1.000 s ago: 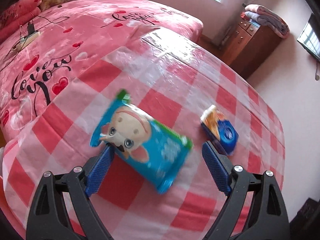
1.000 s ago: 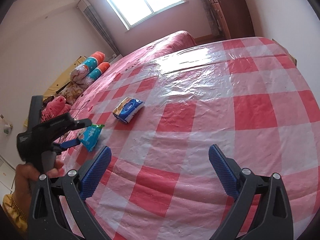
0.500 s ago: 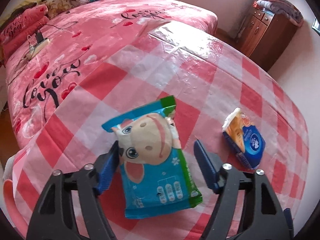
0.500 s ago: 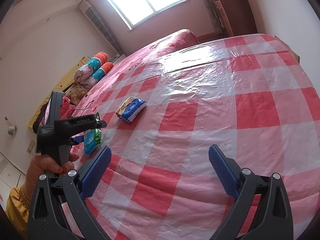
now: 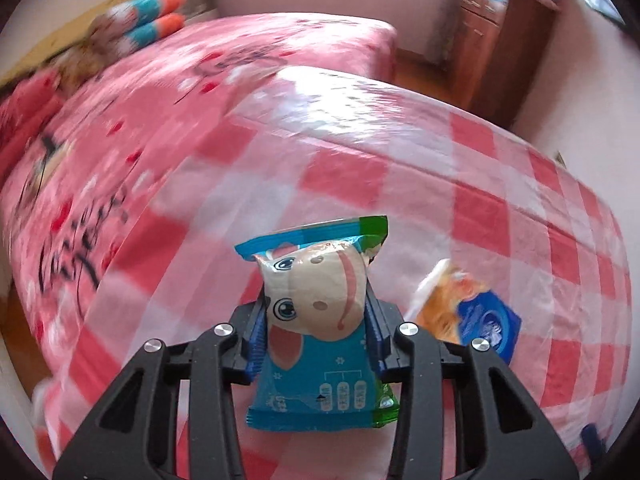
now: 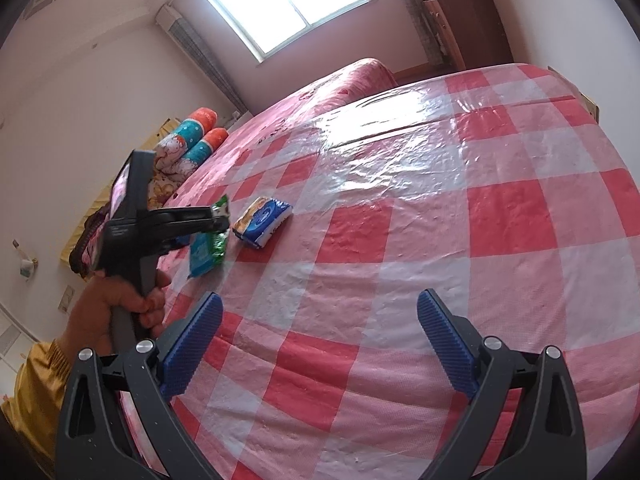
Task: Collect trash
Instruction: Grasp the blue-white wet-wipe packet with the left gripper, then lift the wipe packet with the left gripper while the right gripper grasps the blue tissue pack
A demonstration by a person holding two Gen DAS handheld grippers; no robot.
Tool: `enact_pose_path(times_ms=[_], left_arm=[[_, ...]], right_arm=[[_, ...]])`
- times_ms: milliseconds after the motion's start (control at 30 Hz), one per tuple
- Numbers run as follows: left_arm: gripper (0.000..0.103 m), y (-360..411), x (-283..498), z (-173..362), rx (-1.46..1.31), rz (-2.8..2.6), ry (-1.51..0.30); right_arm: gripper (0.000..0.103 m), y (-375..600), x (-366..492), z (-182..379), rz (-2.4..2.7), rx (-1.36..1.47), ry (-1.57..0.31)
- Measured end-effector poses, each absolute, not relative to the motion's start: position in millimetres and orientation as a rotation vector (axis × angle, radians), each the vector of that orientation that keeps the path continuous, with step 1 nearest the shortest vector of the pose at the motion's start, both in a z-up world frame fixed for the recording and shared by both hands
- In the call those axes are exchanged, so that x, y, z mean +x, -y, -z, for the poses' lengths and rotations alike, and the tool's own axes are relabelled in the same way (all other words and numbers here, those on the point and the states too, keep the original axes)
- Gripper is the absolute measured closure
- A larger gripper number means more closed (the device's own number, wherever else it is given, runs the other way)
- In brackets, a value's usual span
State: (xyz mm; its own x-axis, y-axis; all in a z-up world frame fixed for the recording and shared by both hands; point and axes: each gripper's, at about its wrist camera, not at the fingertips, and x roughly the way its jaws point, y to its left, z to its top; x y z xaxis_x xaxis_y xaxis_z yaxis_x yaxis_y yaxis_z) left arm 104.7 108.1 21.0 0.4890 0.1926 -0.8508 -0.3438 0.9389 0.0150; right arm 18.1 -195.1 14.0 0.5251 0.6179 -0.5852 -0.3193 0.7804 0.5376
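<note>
**Snack packet clamped and lifted**

Closing from a wide spread, the left gripper (image 5: 318, 330) now pinches the blue cow-print snack packet (image 5: 320, 320) and raises it off the checked tablecloth (image 6: 420, 240). One piece is secured. The blue-and-orange tissue pack (image 6: 263, 221) remains lying there; the right gripper (image 6: 320, 344) hovers splayed, empty.

A blue snack packet (image 5: 316, 336) printed with a cartoon cow face and a green edge stands upright at lower centre of the left wrist view; a blue-and-orange tissue pack (image 5: 468, 312) lies tilted to its right
</note>
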Motion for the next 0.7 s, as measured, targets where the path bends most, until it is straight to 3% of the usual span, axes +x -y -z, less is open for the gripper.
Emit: enact_pose_path(times_ms=[500, 700], left_arm=[[0.062, 18.8, 51.1, -21.2, -0.036, 0.252, -1.071], [0.062, 15.7, 20.9, -21.5, -0.138, 0.225, -1.042]], right_arm=[[0.006, 232.2, 25.8, -18.4, -0.448, 0.408, -0.82], [0.007, 234.5, 30.6, -17.6, -0.427, 0.343, -0.851]])
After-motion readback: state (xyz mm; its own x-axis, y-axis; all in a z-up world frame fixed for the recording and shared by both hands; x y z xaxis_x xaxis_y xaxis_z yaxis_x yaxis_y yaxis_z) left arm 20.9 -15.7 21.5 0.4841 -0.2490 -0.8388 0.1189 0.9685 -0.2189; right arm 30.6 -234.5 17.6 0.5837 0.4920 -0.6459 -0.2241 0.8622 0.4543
